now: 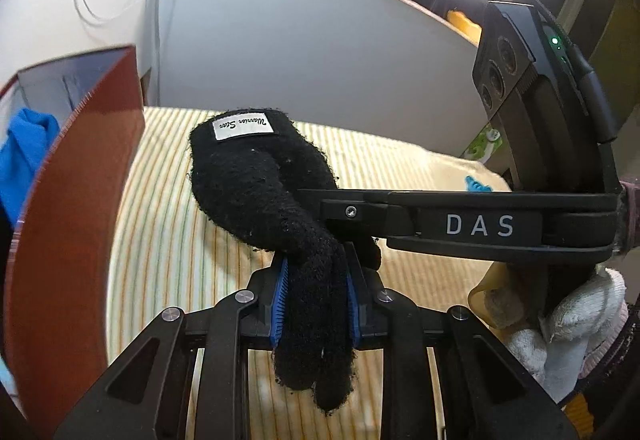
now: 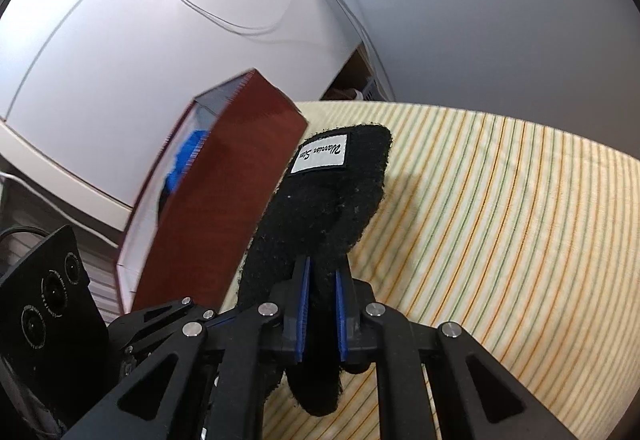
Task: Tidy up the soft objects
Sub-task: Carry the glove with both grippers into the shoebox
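You had both grippers clamped on the black knit glove (image 1: pixel 256 176), lifted off the striped cloth (image 1: pixel 168 224): L gripper (image 1: pixel 316 300) pinched the finger end btw its blue pads (image 1: pixel 282 290), R gripper (image 2: pixel 322 310) closed narrow on the edge beside it. Glove's long axis ran away from both tools, labelled cuff farthest out. Red box (image 2: pixel 224 200) sat just L of the cuff, opening up, blue fabric (image 2: pixel 188 156) already inside; L hand looked nearer it, so I'd judge the move goes leftward. Box floor hidden; whether the glove touched the box wall, can't tell.
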Available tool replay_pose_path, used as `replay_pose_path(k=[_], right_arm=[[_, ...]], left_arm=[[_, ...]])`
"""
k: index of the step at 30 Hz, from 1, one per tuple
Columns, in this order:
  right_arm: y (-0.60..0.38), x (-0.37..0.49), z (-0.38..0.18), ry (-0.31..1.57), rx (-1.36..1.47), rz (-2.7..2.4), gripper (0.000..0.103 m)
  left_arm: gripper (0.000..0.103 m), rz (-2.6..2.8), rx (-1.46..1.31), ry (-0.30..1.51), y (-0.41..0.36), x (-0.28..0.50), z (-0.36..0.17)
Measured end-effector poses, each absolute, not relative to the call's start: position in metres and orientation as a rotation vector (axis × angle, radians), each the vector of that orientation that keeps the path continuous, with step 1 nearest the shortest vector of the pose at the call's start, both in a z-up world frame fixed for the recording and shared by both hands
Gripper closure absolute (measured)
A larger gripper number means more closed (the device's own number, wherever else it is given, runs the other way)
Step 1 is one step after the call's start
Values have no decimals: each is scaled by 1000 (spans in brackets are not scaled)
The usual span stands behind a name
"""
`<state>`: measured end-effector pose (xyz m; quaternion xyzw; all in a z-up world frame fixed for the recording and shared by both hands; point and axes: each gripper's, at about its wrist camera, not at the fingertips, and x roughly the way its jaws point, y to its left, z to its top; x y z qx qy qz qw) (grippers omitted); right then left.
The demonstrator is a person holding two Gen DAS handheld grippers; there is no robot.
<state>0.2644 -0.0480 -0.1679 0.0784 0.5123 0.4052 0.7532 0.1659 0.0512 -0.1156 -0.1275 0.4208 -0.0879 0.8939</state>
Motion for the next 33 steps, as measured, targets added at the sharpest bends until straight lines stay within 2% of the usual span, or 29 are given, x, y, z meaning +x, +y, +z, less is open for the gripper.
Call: replay_pose_path(k=[8,16,24,33], right_arm=[[-45,235,-115,1028,165,929,92],[-2,208,-78,959,121,1014,92],[64,203,-62,940,92,1083,92],[130,215,-68,964,62,1122,92]], left_arm=[[80,-195,-251,773,63,130,-69],[80,-150,-244,705,100,92,-40],[80,-76,-262,683,152,81,-24],[80,-1,-283,685,193,75,-33]])
